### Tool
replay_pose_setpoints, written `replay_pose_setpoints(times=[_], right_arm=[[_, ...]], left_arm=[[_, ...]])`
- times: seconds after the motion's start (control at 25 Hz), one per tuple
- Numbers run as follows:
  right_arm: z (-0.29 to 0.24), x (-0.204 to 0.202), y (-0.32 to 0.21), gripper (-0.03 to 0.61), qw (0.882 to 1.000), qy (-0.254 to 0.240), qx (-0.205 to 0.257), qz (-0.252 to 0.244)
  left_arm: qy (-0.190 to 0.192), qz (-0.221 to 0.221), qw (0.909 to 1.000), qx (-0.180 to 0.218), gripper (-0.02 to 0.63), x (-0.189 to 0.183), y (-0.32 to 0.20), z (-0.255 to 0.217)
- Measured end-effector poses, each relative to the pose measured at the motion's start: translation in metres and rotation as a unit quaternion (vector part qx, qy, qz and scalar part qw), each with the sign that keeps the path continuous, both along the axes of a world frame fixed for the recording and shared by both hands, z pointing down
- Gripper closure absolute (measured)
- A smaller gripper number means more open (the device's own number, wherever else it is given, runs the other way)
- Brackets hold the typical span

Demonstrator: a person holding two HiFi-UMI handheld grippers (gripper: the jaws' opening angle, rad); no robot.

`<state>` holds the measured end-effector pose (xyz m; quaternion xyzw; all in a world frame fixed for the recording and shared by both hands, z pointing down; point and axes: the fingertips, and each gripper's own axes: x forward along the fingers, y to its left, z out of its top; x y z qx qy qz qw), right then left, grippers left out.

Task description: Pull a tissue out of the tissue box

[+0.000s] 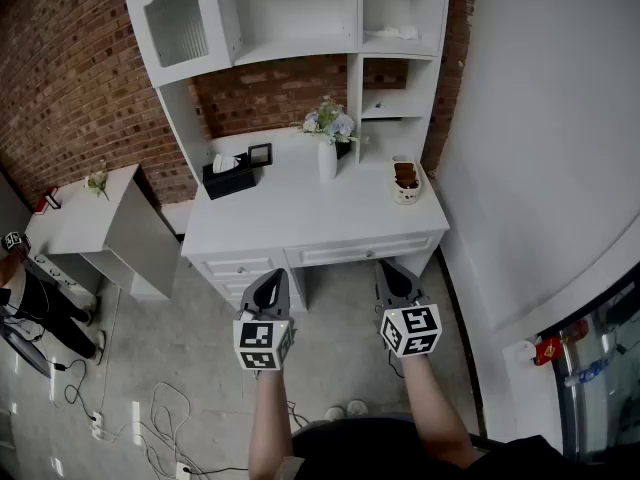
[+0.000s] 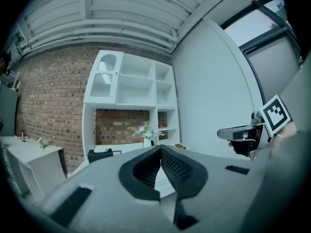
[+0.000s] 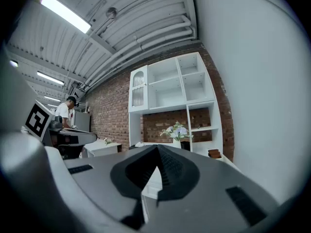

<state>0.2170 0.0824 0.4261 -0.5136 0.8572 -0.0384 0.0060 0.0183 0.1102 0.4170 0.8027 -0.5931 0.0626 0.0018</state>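
Observation:
A black tissue box (image 1: 229, 176) with a white tissue sticking up stands at the back left of the white desk (image 1: 300, 213). It also shows small and far off in the left gripper view (image 2: 100, 154). Both grippers hang over the floor in front of the desk's drawers, far short of the box. My left gripper (image 1: 268, 290) is shut with nothing in it, its tips meeting (image 2: 160, 147). My right gripper (image 1: 396, 276) is likewise shut and empty (image 3: 156, 147). In the right gripper view only the tissue's tip (image 3: 139, 144) peeks over the jaw.
On the desk stand a small picture frame (image 1: 260, 154), a white vase of flowers (image 1: 328, 150) and a round container (image 1: 406, 182). A white hutch (image 1: 290, 18) rises behind. A low side table (image 1: 90, 218) and a person (image 1: 20, 293) are at left; cables (image 1: 150, 408) lie on the floor.

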Motion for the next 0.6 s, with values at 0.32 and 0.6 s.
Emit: replay_pose_setpoints(times=[0.32, 0.6], right_arm=[[-0.0001, -0.0005, 0.0027, 0.583, 1.000, 0.000, 0.000, 0.000], [-0.0017, -0.0012, 0.0056, 0.583, 1.000, -0.001, -0.001, 0.002]], left_arm=[[0.003, 0.001, 1.0000, 0.000, 0.604, -0.0003, 0.0026, -0.0002], [0.006, 0.007, 1.0000, -0.004, 0.604, 0.0022, 0.0041, 0.0020]])
